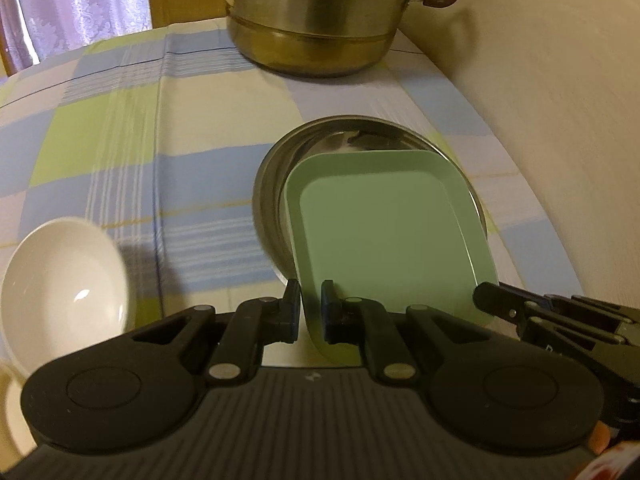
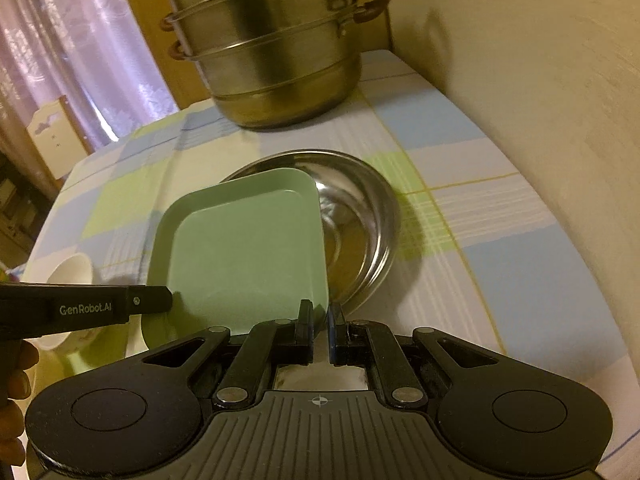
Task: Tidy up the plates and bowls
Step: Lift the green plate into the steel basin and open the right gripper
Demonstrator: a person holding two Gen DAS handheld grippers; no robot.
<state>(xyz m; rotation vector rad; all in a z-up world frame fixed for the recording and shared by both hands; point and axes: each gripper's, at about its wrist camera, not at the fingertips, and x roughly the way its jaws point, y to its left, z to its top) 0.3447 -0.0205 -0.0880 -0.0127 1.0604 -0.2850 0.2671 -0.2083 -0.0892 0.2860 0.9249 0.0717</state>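
Note:
A square green plate [image 1: 384, 232] is held over a round steel plate [image 1: 344, 136] on the checked tablecloth. My left gripper [image 1: 311, 304] is shut on the green plate's near left edge. My right gripper [image 2: 320, 316] is shut on the green plate [image 2: 244, 252] at its near right corner; it also shows in the left wrist view [image 1: 492, 304]. The steel plate [image 2: 360, 208] lies partly under the green one. A white bowl [image 1: 64, 280] sits at the left, also in the right wrist view [image 2: 72, 272]. My left gripper appears at the left of the right wrist view [image 2: 168, 300].
A tall stacked steel steamer pot [image 1: 320, 16] stands at the back of the table, also in the right wrist view [image 2: 272, 48]. A cream wall [image 1: 560, 120] runs along the table's right edge. Curtains [image 2: 60, 48] hang at the back left.

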